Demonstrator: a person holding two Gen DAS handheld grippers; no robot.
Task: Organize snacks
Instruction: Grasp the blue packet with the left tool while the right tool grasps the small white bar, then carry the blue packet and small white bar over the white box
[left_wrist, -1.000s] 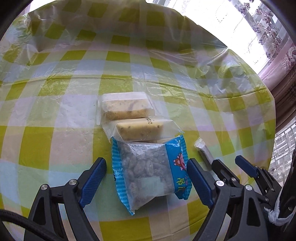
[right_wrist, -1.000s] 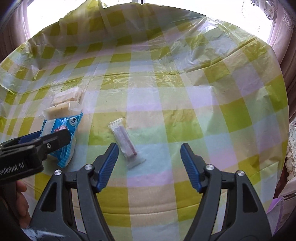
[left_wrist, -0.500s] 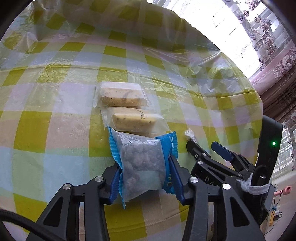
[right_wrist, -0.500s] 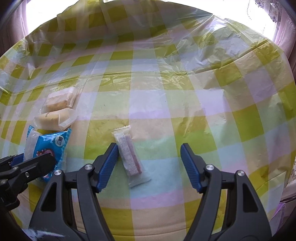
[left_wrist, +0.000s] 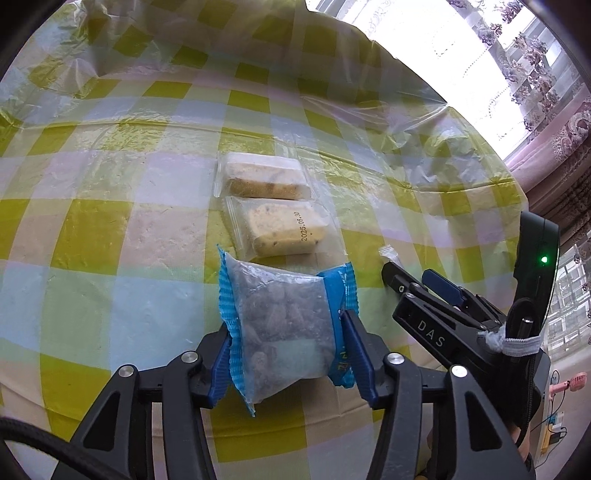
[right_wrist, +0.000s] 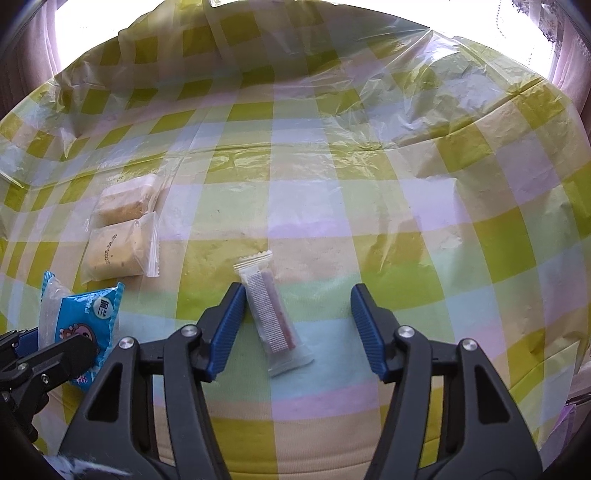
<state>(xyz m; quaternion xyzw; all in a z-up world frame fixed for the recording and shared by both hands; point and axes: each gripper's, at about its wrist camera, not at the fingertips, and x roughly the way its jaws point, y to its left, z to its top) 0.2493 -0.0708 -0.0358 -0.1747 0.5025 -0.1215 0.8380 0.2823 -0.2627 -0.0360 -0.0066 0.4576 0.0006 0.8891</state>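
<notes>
My left gripper (left_wrist: 288, 332) is shut on a blue-edged clear snack bag (left_wrist: 284, 325) of dark pieces and holds it just above the table. The bag also shows in the right wrist view (right_wrist: 83, 321). Beyond it lie two wrapped yellow cake bars, the near one (left_wrist: 284, 230) and the far one (left_wrist: 264, 181), side by side. My right gripper (right_wrist: 297, 314) is open. A thin clear stick packet (right_wrist: 271, 317) lies on the cloth between its fingers, close to the left finger.
The table (right_wrist: 369, 206) wears a yellow-green checked cloth under wrinkled clear plastic. A bright window and pink curtains (left_wrist: 554, 110) stand beyond the far right edge. The right gripper's body (left_wrist: 461, 314) sits right of the blue bag.
My left gripper closed on the blue bag and lifted it a little. The right gripper moved forward over the stick packet, which now lies between its open fingers.
</notes>
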